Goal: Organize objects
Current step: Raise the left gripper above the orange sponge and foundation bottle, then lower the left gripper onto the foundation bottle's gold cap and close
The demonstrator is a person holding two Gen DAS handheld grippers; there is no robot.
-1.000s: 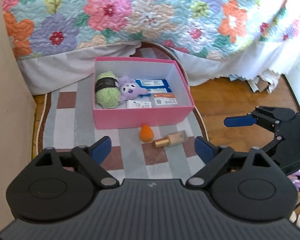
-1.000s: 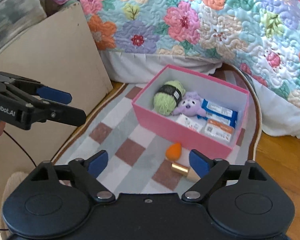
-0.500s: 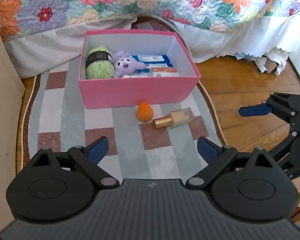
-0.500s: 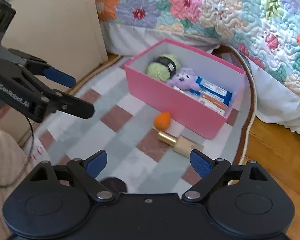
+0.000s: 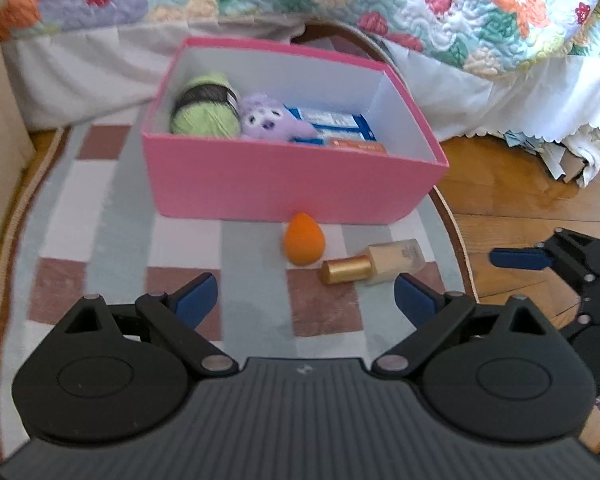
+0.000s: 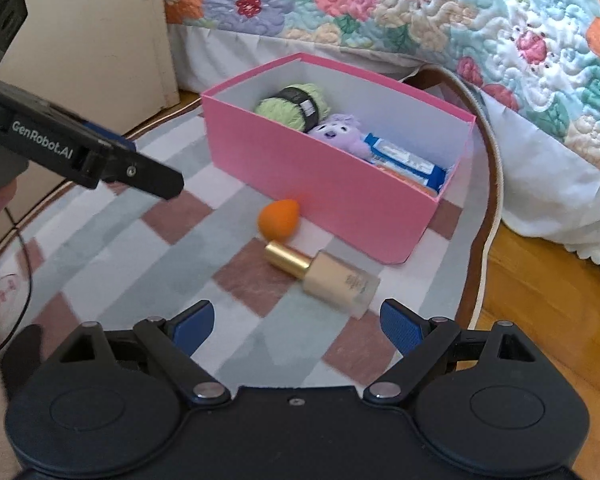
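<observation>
Pink box (image 5: pixel 292 188) on rug (image 5: pixel 100 240): holds yarn (image 5: pixel 204 116), purple plush (image 5: pixel 268 124), packets (image 5: pixel 332 128).
Loose, in front of box: orange sponge (image 6: pixel 278 218), just beside box wall; bottle (image 6: pixel 328 276), on its side, gold cap toward sponge.
Left gripper (image 5: pixel 306 296): jaws spread, empty.
Right gripper (image 6: pixel 296 322): jaws spread, empty, bottle nearest.
Risk: bottle is round and may roll from a skewed pinch; sponge sits tight to box, so a finger could shove the wall.

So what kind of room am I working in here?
Most likely a bedroom: a bed with a floral quilt and white bed skirt stands behind the pink box, which sits on a checked rug over a wooden floor.
</observation>
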